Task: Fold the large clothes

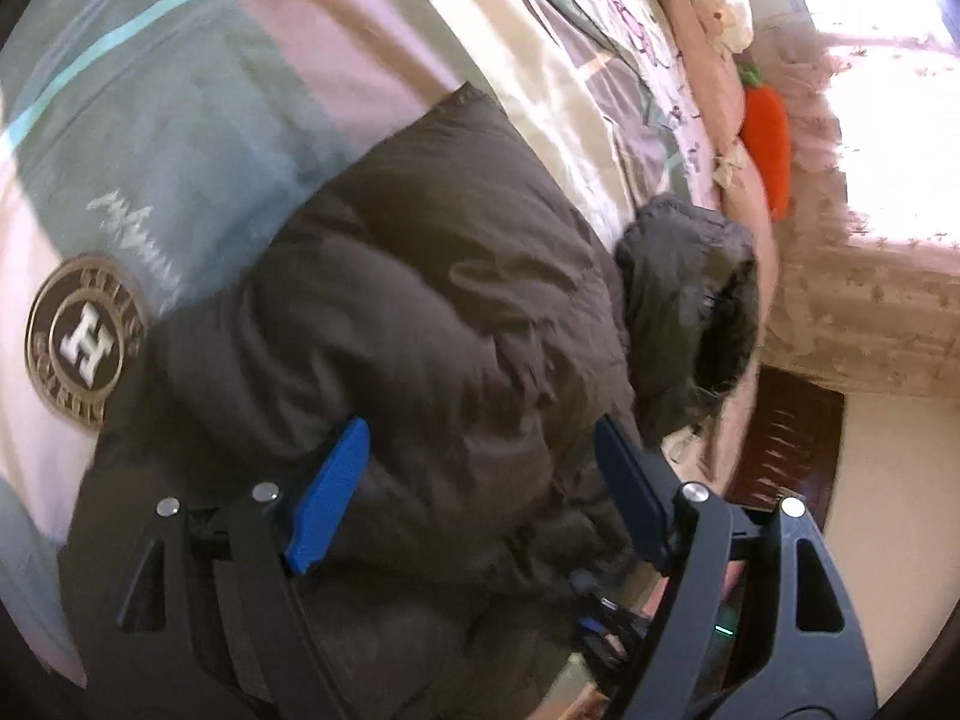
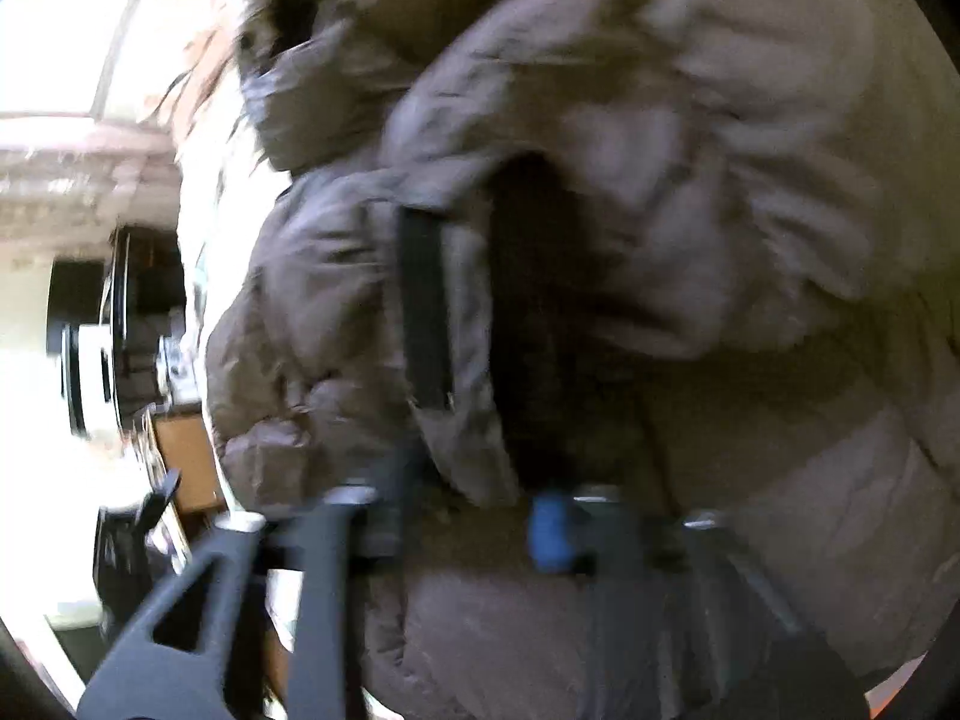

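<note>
Bedroom, patterned bedspread (image 1: 252, 96). Brown puffer jacket (image 1: 420, 300) lies bunched on it, hood at 3 o'clock. Our left gripper (image 1: 480, 486) hovers spread, holding nothing. Right gripper (image 2: 474, 516): blurred and buried in fabric, grip cannot be told. We should pinch a seam edge, lift evenly.

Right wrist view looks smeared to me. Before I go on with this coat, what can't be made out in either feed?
- Right tongs: motion blur and puffy jacket fabric hide the tips; grip unreadable.
- Jacket's lower hem: left wrist view, covered by the left tongs frame and cut by the bottom edge.
- Hood interior: left wrist view, too dark.
- Bedsheet lettering: blurred.
</note>
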Tool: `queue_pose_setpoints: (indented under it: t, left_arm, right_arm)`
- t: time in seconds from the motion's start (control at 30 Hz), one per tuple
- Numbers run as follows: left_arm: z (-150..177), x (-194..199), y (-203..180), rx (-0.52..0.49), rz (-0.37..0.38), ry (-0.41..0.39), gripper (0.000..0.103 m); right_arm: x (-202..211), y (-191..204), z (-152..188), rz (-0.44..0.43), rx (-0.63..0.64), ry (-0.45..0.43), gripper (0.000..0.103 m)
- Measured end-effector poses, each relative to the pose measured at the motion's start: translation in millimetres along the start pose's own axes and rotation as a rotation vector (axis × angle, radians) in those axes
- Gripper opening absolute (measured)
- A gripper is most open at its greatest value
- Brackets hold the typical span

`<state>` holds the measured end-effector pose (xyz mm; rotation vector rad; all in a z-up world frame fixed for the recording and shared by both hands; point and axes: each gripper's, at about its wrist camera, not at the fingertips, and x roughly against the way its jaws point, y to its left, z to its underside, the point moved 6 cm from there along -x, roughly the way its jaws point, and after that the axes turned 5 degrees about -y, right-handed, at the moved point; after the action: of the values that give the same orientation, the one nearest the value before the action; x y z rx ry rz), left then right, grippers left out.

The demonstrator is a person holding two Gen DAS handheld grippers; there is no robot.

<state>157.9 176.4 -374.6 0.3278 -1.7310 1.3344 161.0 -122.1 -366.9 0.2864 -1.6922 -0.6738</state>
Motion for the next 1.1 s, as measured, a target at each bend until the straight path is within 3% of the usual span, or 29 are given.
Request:
queue_pose_setpoints:
  t: [0.1,0.23,0.33,0.4,0.43,0.5,0.53,0.57,0.63,0.7,0.73,0.77,0.87,1.0,1.1]
  left_arm:
    - [-10.3,-16.8,10.0,0.013,-0.057,-0.004,0.077]
    - [-16.4,-21.9,24.2,0.037,-0.079,-0.029,0.076]
    - [-17.9,-19.1,24.1,-0.015,-0.126,-0.060,0.076]
    - [-20.1,-17.7,23.7,-0.026,-0.142,-0.064,0.076]
    - [-20.0,-16.6,22.4,-0.023,-0.142,-0.058,0.076]
    - [-17.5,-9.2,16.8,-0.023,-0.133,-0.039,0.076]
    - [-15.2,-5.2,12.3,-0.032,-0.121,-0.037,0.076]
    - [-11.0,1.0,0.7,-0.063,-0.096,-0.034,0.076]
    - [-3.9,7.5,-19.2,-0.123,-0.073,-0.034,0.076]
    - [5.1,9.1,-41.9,-0.193,-0.044,-0.030,0.078]
    - [8.6,5.7,-51.4,-0.229,-0.035,-0.024,0.080]
    - [10.4,0.1,-58.1,-0.263,-0.046,-0.019,0.080]
    - [8.1,-26.9,-57.5,-0.318,-0.140,-0.006,0.080]
    - [-10.8,-51.0,-31.6,-0.296,-0.260,-0.026,0.080]
    - [-17.8,-50.5,-12.9,-0.268,-0.299,-0.030,0.080]
  right_arm:
    - [5.7,37.4,-10.7,-0.039,0.078,-0.045,0.015]
    - [16.8,85.7,-35.5,-0.097,0.236,-0.130,0.014]
    - [5.4,64.1,-55.4,0.013,0.218,-0.120,0.015]
    - [-9.9,26.1,-56.3,0.117,0.132,-0.034,0.026]
    - [-14.9,-2.6,-52.0,0.115,0.040,0.025,0.027]
    - [-2.5,-33.9,-46.8,0.069,-0.059,0.022,0.052]
    - [6.6,-46.1,-45.4,0.079,-0.076,-0.004,0.073]
    - [18.3,-58.3,-44.2,0.085,-0.093,-0.046,0.076]
    - [36.3,-77.6,-42.2,0.052,-0.137,-0.100,0.076]
    - [50.2,-94.0,-43.9,0.045,-0.166,-0.143,0.067]
    - [54.3,-101.1,-45.6,0.072,-0.166,-0.157,0.058]
    - [52.6,-110.8,-47.4,0.102,-0.165,-0.155,0.057]
    - [40.6,-137.1,-63.6,0.176,-0.189,-0.138,0.057]
    - [45.5,-183.5,-90.5,0.308,-0.218,-0.181,0.048]
    - [51.7,-206.3,-95.7,0.361,-0.233,-0.193,0.048]
